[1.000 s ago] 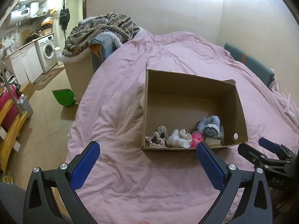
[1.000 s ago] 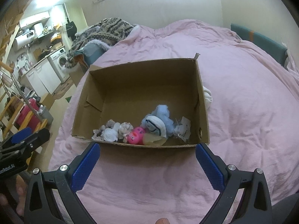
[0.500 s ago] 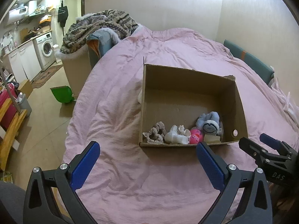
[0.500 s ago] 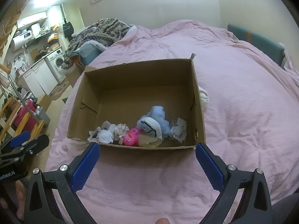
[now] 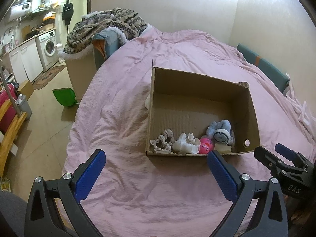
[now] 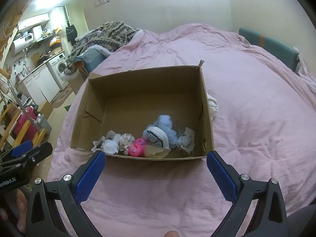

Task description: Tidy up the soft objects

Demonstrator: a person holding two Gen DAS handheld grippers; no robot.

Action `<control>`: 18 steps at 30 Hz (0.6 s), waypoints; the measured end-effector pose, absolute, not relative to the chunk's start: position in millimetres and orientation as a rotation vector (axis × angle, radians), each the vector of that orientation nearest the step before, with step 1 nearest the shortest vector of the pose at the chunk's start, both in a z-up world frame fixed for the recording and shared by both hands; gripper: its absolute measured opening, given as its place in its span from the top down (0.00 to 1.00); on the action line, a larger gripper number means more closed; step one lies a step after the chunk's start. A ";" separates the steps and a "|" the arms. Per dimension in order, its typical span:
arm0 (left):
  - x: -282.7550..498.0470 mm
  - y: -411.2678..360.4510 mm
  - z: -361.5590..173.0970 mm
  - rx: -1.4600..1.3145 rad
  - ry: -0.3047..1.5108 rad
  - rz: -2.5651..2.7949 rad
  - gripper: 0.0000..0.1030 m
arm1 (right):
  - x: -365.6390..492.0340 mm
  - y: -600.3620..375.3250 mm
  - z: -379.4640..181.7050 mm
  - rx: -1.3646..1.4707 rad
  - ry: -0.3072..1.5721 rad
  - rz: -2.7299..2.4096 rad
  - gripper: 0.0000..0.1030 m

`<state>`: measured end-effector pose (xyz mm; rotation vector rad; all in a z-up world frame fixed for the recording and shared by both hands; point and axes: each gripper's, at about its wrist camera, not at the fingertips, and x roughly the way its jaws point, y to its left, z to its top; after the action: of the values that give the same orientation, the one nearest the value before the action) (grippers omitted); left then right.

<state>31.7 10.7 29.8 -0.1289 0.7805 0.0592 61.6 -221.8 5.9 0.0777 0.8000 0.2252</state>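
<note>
Both grippers — left (image 5: 156,165) and right (image 6: 156,165), jaws spread, empty — hover near a box (image 6: 207,118) of soft toys (image 6: 157,137) on a pink bed (image 6: 256,108).

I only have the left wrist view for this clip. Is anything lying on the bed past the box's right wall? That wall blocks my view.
Observer: Yes, a white cloth lies on the pink bedspread just outside the cardboard box, by its right wall.
Operator: Anything in the box right of the blue plush?
Observer: A crumpled clear packet sits beside the blue plush, near that wall.
Operator: Is the right gripper open?
Observer: Yes, the right gripper is wide open and empty, short of the box.
</note>
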 end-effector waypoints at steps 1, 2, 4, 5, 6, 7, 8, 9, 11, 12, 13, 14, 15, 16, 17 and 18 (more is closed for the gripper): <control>31.7 10.5 30.2 -0.127 0.781 0.060 0.01 | 61.4 -221.4 5.8 0.076 0.800 0.226 0.00; 31.5 10.7 30.1 -0.129 0.779 0.061 0.01 | 61.3 -221.5 6.1 0.076 0.798 0.227 0.00; 31.6 10.8 30.0 -0.131 0.779 0.061 0.01 | 61.5 -221.7 6.4 0.072 0.795 0.225 0.00; 31.7 11.0 30.0 -0.132 0.779 0.061 0.01 | 61.4 -223.0 8.0 0.072 0.793 0.224 0.00; 31.8 11.1 30.2 -0.134 0.779 0.062 0.01 | 61.4 -223.1 7.9 0.073 0.794 0.224 0.00; 32.1 11.4 30.3 -0.136 0.778 0.064 0.01 | 61.3 -222.9 7.9 0.073 0.795 0.224 0.00; 32.4 11.4 30.2 -0.139 0.779 0.066 0.01 | 61.2 -222.8 7.9 0.073 0.795 0.223 0.00; 32.7 11.6 30.1 -0.138 0.780 0.068 0.01 | 61.7 -223.8 8.6 0.073 0.794 0.223 0.00; 33.5 11.6 29.5 -0.143 0.783 0.069 0.01 | 61.7 -223.6 8.5 0.073 0.791 0.222 0.00; 33.8 11.3 29.1 -0.144 0.785 0.068 0.01 | 62.3 -224.4 10.0 0.074 0.789 0.219 0.00; 33.4 11.5 29.0 -0.144 0.786 0.068 0.01 | 61.6 -225.5 11.4 0.076 0.787 0.217 0.00; 33.3 11.3 29.0 -0.143 0.786 0.068 0.01 | 61.4 -226.0 12.1 0.078 0.786 0.215 0.00; 33.3 11.3 29.1 -0.143 0.785 0.068 0.01 | 61.7 -226.7 12.8 0.080 0.785 0.213 0.00; 33.2 11.3 29.0 -0.144 0.785 0.068 0.01 | 62.3 -227.4 13.5 0.081 0.784 0.211 0.00; 33.3 11.2 28.9 -0.145 0.786 0.068 0.01 | 61.1 -226.6 13.0 0.081 0.782 0.210 0.00; 33.3 11.3 29.0 -0.146 0.786 0.068 0.01 | 61.6 -227.1 13.4 0.082 0.782 0.209 0.00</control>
<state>33.3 11.3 29.0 -0.1456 0.7864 0.0683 61.6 -227.1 13.4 0.0815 0.7818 0.2090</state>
